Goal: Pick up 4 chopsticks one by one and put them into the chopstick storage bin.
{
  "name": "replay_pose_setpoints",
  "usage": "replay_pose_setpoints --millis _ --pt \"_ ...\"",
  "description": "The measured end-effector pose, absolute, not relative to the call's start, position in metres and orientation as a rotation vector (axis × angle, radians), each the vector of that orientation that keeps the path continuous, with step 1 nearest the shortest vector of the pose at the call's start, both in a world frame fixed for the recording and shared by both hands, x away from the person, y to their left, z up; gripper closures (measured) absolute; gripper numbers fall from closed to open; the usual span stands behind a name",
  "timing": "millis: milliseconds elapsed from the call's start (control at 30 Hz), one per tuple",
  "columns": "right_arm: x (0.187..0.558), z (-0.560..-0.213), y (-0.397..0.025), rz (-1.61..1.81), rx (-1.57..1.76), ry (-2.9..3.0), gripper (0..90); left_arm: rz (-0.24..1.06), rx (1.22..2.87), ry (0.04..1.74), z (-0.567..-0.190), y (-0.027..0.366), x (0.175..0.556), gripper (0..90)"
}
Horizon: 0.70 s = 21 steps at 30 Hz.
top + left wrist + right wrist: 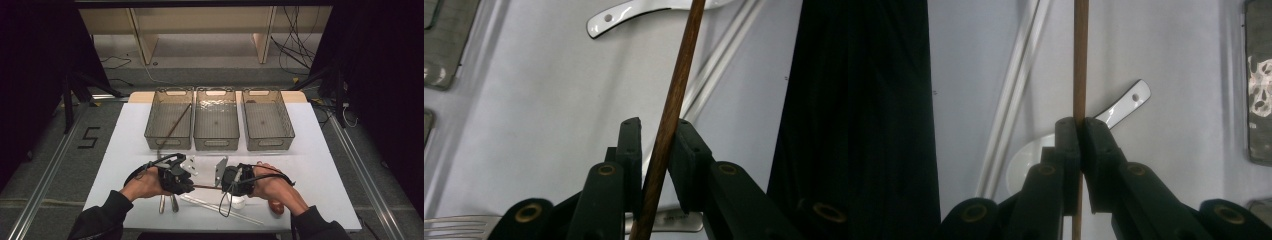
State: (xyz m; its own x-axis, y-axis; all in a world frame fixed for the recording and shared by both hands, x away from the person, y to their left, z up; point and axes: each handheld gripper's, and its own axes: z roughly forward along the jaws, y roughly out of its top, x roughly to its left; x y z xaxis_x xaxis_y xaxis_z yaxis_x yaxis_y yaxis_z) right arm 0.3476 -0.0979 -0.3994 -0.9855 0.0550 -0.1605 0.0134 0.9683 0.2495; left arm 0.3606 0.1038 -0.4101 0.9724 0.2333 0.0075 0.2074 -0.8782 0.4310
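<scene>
Chopstick (1079, 60) pinched in right claw (1080, 122); left claw (659, 127) loose.

a lab – black curtains (30, 75), loose cables (295, 45), floor rails (45, 185).

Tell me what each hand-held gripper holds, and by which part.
The right hand-held gripper clamps a brown wooden chopstick along its shaft. The left hand-held gripper has the same stick between open jaws.

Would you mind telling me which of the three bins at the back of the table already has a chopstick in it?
The left bin: a dark chopstick leans diagonally inside it. The middle bin and right bin hold no chopstick.
</scene>
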Motion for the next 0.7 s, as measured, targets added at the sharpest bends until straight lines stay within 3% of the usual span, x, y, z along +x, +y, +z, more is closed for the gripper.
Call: replay_pose_setpoints --millis 200,400,700 --pt "0.35 -0.398 -0.101 0.4 0.06 2.921 81.7 -0.001 2.674 0.26 -0.408 0.105 0.358 82.1" --pt "0.36 -0.387 -0.111 0.442 0.259 2.822 57.6 0.005 2.655 0.333 -0.408 0.111 0.363 83.2" --pt "0.36 -0.383 -0.124 0.609 0.456 2.764 42.6 0.079 2.595 0.482 -0.402 0.125 0.373 83.2"
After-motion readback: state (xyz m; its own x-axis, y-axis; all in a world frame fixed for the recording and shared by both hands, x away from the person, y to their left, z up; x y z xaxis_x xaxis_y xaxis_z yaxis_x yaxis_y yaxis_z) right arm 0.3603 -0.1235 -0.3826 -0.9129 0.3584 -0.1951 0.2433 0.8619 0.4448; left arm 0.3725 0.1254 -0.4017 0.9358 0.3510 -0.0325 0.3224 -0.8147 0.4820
